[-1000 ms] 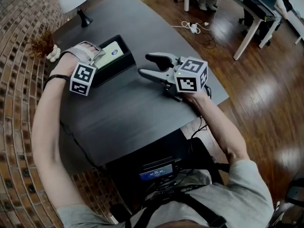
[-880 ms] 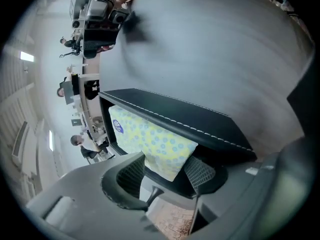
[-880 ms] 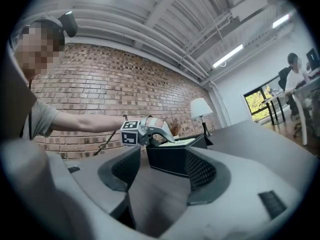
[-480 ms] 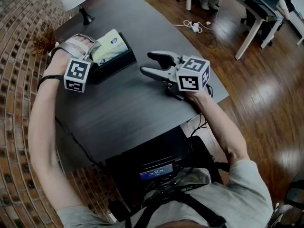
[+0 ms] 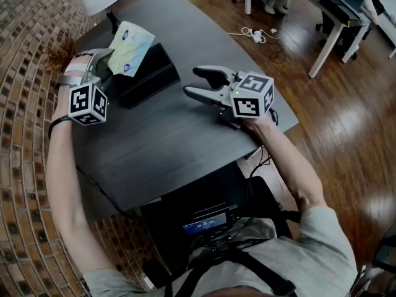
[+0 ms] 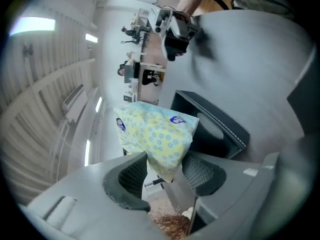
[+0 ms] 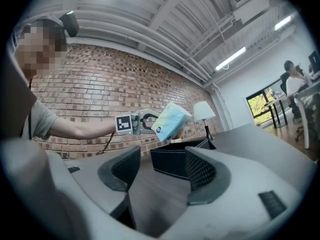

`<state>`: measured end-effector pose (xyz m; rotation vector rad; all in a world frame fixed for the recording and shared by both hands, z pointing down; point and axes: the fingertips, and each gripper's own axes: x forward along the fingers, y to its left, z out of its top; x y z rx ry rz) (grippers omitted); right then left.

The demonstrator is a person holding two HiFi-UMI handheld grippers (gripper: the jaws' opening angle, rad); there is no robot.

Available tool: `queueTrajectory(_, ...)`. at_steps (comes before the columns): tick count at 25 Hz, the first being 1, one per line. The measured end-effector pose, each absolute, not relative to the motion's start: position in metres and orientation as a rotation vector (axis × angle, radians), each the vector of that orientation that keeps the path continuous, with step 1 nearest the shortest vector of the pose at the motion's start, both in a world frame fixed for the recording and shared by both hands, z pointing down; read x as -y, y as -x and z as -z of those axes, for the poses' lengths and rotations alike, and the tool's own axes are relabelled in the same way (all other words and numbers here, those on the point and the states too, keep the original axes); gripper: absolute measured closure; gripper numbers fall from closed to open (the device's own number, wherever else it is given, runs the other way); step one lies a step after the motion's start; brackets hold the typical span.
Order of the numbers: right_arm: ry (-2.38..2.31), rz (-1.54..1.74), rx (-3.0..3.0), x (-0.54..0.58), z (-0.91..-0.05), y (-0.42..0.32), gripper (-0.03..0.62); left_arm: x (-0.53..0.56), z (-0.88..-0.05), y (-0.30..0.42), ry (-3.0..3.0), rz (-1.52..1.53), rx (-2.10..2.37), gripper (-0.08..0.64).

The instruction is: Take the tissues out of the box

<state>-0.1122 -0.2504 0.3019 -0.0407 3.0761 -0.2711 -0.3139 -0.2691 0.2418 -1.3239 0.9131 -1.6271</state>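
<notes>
"Dark grey desk (image 5: 185,147): where's the pale yellow dotted pack of tissues (image 5: 130,47)?"

"In the air over the black rectangular box (image 5: 151,73), its corner pinched by the left tongs (image 6: 166,158), jaws closing on it."

"Right tongs (image 5: 189,81)?"

"Wide apart, empty, above the desk."

Dim indoor light, fisheye-warped edges, dark corners, slight motion blur

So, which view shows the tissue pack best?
The left gripper view: the tissue pack is close, one corner in the closing jaws of the left gripper. The head view shows it above the box; the right gripper view, small, distant.
</notes>
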Motion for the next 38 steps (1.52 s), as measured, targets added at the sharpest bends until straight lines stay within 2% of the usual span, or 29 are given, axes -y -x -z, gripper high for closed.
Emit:
queueTrajectory(7, 0.037, 0.275, -3.074, 0.249, -0.300, 0.110, 0.314, 0.243, -0.208, 0.294, 1.539, 1.213, -1.265, 0.337)
queueTrajectory(16, 0.020, 0.267, -3.074, 0.243, -0.295, 0.106, 0.315, 0.184, -0.189, 0.232, 1.799, 0.668, -1.498, 0.341)
queueTrajectory(21, 0.001, 0.259, -3.069, 0.237, -0.290, 0.108, 0.316, 0.151, -0.185, 0.197, 1.759, 0.466, -1.411, 0.347)
queueTrajectory(32, -0.069, 0.231, -3.073, 0.211, -0.276, 0.103, 0.316, 0.089, -0.166, 0.184, 1.918, -0.067, -1.494, 0.359)
queueTrajectory(38, -0.161, 0.162, -3.010, 0.197, -0.240, 0.112, 0.314, 0.070, -0.136, 0.164, 1.863, -0.149, -1.405, 0.360)
